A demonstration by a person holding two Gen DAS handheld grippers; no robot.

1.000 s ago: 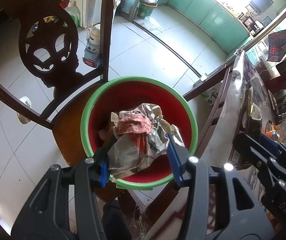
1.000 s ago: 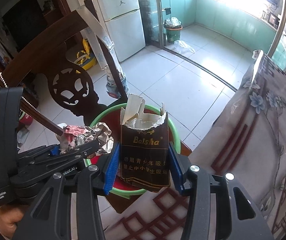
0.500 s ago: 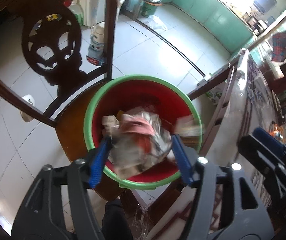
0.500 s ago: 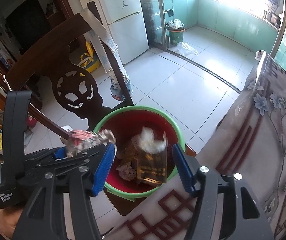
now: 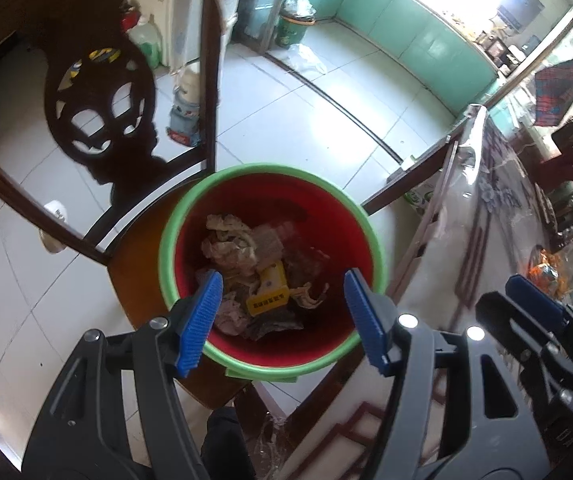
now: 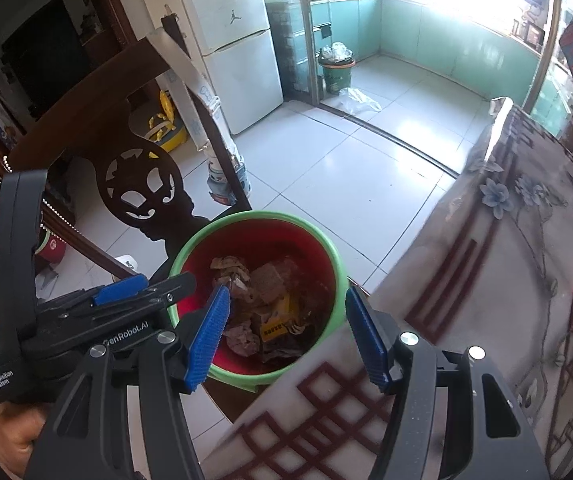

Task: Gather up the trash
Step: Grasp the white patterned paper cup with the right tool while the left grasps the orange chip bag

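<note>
A: What's nearest?

B: The left gripper (image 5: 282, 320), blue pads spread wide with nothing between them, hanging over the bin (image 5: 174, 240). The right gripper (image 6: 288, 334) is the same: pads apart, empty, above the bin's near rim and the table (image 6: 466, 280) edge.

A: And the trash?

B: The trash (image 5: 246, 264) lies in the bottom of the bin, red inside with a green rim: crumpled paper, foil, and a yellow pack (image 5: 272, 290) near the middle.

A: Where does the bin stand?

B: On the seat of a dark carved chair (image 5: 98, 120), just beside the table with its flowered cloth.

A: Farther off?

B: White floor tiles, a fridge (image 6: 238, 40), then a green pail (image 6: 336, 72) by the teal kitchen cabinets.
</note>
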